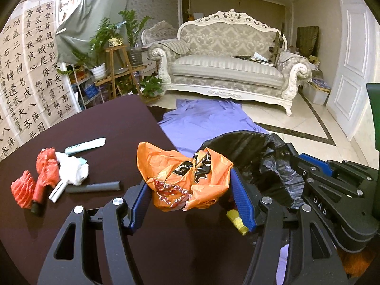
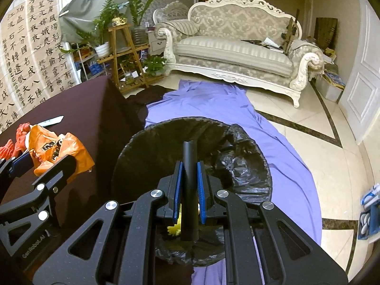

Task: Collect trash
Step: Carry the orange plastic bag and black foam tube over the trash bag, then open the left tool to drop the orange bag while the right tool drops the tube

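My left gripper (image 1: pixel 190 194) is shut on a crumpled orange plastic bag (image 1: pixel 185 173), held over the dark table's (image 1: pixel 118 123) right edge beside the bin. The bin with its black liner (image 2: pixel 147 156) stands on the floor right of the table. My right gripper (image 2: pixel 190 166) is shut on a black tube (image 2: pixel 188 152) above the bin's mouth. Something yellow (image 2: pixel 174 230) lies inside the bin. On the table lie red plastic bags (image 1: pixel 45 173), white crumpled paper (image 1: pixel 71 168), a pale flat packet (image 1: pixel 85 145), another black tube (image 1: pixel 93 187) and a white stick (image 1: pixel 57 191).
A purple sheet (image 2: pixel 237 109) covers the floor under and beyond the bin. An ornate sofa (image 2: pixel 237 52) stands at the far wall, plant shelves (image 2: pixel 123 54) beyond the table. A blue-and-white object (image 2: pixel 370 211) sits on the tiled floor at the right.
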The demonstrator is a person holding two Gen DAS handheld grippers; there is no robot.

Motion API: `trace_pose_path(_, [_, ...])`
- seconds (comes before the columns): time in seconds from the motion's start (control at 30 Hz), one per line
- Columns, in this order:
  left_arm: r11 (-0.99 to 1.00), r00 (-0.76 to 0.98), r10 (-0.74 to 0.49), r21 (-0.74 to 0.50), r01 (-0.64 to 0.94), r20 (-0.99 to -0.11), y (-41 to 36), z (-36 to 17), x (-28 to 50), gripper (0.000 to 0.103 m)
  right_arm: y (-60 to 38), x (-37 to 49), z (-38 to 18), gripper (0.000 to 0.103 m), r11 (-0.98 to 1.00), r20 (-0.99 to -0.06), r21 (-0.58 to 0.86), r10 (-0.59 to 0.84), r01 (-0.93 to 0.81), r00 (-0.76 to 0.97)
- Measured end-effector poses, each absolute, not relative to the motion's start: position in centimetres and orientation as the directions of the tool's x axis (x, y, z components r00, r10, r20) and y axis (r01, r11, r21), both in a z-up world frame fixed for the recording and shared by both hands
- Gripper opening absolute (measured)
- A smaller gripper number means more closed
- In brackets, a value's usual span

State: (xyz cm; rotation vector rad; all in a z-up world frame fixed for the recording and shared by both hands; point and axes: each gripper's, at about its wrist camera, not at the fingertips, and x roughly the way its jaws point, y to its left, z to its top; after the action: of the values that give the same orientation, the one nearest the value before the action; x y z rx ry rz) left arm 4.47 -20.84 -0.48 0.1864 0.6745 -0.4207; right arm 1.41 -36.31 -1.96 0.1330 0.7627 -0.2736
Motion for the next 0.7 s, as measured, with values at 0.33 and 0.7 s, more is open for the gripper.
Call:
trace_pose_path(0.33, [0.897, 0.668, -0.316, 0.018, 0.442, -0.674, -22.5, -1.4, 6.0, 0.075, -37.7, 1.9, -1.8, 0.036, 0.94, -0.688, 0.039, -0.221, 0.339, 0.691])
trace_pose_path(0.7, [0.909, 0.67, -0.305, 0.004, 0.418, -0.676, -21.1, -1.0, 5.9, 0.079, -38.0, 1.5, -1.9, 0.041, 0.935, -0.691, 0.045, -0.225, 0.351, 0.687])
